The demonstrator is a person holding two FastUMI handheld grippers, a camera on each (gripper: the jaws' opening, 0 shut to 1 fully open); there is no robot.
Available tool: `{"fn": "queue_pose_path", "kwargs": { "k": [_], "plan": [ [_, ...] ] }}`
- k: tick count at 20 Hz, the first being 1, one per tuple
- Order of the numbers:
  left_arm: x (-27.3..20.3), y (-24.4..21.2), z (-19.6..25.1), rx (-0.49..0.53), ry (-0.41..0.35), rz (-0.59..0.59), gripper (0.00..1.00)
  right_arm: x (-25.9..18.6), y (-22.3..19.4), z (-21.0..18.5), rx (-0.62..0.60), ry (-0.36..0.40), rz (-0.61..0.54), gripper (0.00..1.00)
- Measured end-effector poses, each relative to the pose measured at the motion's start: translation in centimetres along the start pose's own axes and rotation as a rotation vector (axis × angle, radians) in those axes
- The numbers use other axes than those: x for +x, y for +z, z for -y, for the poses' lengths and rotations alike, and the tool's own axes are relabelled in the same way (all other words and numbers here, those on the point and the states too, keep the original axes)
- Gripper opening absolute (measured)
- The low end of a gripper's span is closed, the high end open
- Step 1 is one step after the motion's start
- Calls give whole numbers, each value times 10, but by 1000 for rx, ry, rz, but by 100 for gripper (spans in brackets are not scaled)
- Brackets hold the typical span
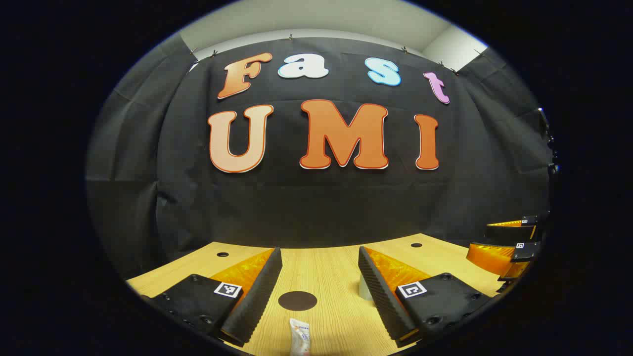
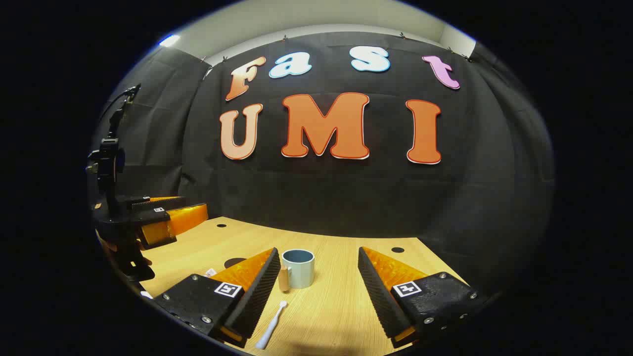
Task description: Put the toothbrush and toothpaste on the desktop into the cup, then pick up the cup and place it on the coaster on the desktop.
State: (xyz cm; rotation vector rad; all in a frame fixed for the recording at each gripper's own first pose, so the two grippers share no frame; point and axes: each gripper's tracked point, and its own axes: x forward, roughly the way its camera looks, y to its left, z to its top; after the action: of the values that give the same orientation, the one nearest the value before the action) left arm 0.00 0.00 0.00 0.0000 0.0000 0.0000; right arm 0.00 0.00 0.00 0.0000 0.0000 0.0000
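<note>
In the left gripper view, my left gripper (image 1: 320,252) stands open above the wooden desktop (image 1: 331,277). Between its fingers lie a dark round coaster (image 1: 297,300) and, nearer, a white toothpaste tube (image 1: 300,336). A sliver of the cup (image 1: 365,289) shows behind the right-hand finger. In the right gripper view, my right gripper (image 2: 318,251) is open and holds nothing. The pale blue-grey cup (image 2: 298,268) stands upright just inside its left finger, handle toward that finger. A white toothbrush (image 2: 271,326) lies on the desktop in front of the cup. The coaster (image 2: 233,262) peeks out behind the left finger.
The right gripper (image 1: 509,247) shows at the far right edge of the left gripper view. The left gripper (image 2: 158,217) sits at the left of the right gripper view, with a dark stand (image 2: 111,163) behind it. The booth's cloth wall closes off the desktop's far edge. Small round holes (image 2: 397,249) dot the desktop.
</note>
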Motion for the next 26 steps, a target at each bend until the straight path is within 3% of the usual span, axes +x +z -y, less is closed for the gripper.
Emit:
{"fn": "queue_pose_path", "kwargs": {
  "k": [4,5,6,12,15,17,22,24,26],
  "plan": [
    [-2,2,-2,11,12,-8,99,0,3,-3,3,5,-10,95],
    [-1,1,-2,8,11,-17,94,0,4,-3,3,10,-11,95],
    [-2,1,-2,4,7,-26,100,1,4,-3,4,14,-16,95],
    [-4,-7,-4,-17,-12,-91,99,-1,-8,0,48,22,-80,92],
    [-4,-20,-2,-12,-30,-151,94,3,-11,2,29,27,-110,92],
    [-3,-30,-4,-7,-36,-198,99,4,-16,3,32,34,-149,92],
    [-7,-60,-6,-56,-44,-304,99,8,-39,-1,30,53,-244,92],
    [-8,-73,-6,-46,-48,-352,99,9,-47,-6,14,60,-275,95],
    [-12,-87,-10,-15,-41,-400,99,8,-56,-15,11,77,-314,92]
  ]
}}
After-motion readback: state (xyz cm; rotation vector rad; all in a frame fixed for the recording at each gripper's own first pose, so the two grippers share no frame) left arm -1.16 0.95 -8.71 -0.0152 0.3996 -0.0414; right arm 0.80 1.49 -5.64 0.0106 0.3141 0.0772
